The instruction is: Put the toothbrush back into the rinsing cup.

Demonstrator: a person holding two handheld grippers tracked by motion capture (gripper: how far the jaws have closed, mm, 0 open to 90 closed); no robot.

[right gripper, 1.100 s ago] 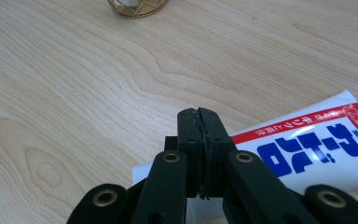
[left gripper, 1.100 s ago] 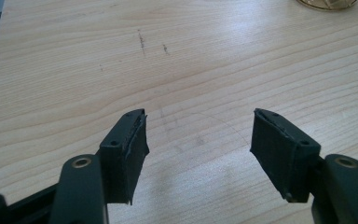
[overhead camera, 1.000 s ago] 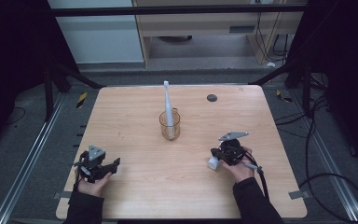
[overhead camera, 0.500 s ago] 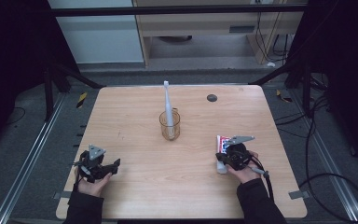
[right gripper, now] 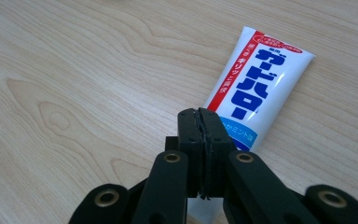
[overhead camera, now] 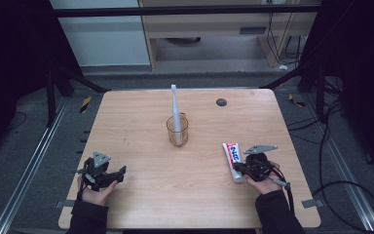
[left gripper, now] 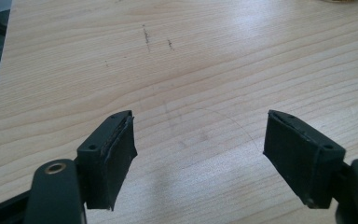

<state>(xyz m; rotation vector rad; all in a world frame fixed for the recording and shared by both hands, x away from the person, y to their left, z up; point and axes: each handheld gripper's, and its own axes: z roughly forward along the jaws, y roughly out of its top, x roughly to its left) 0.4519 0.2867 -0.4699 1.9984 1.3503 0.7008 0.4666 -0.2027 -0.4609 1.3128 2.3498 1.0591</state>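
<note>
1. While the right tongs (overhead camera: 241,168) rest near the desk's right front corner, their jaws are pressed flat together with nothing between them, as the right gripper view shows (right gripper: 200,140).
2. A white toothpaste tube (overhead camera: 233,161) with blue and red print lies flat on the desk (overhead camera: 141,131), just beside the right tongs; in the right gripper view the tube (right gripper: 256,88) runs out from under the closed jaw tips toward the upper right, but whether the jaws touch it I cannot tell.
3. Near the left front corner, the left tongs (overhead camera: 117,174) sit low over the wood; their jaws have just been opening and now stand wide apart, with only bare desk between them (left gripper: 200,154).
4. Around the middle of the desk stands a clear cup (overhead camera: 177,131) holding an upright white toothbrush (overhead camera: 175,105), well apart from both tongs.
5. A small dark round spot (overhead camera: 221,102) lies near the far edge.
</note>
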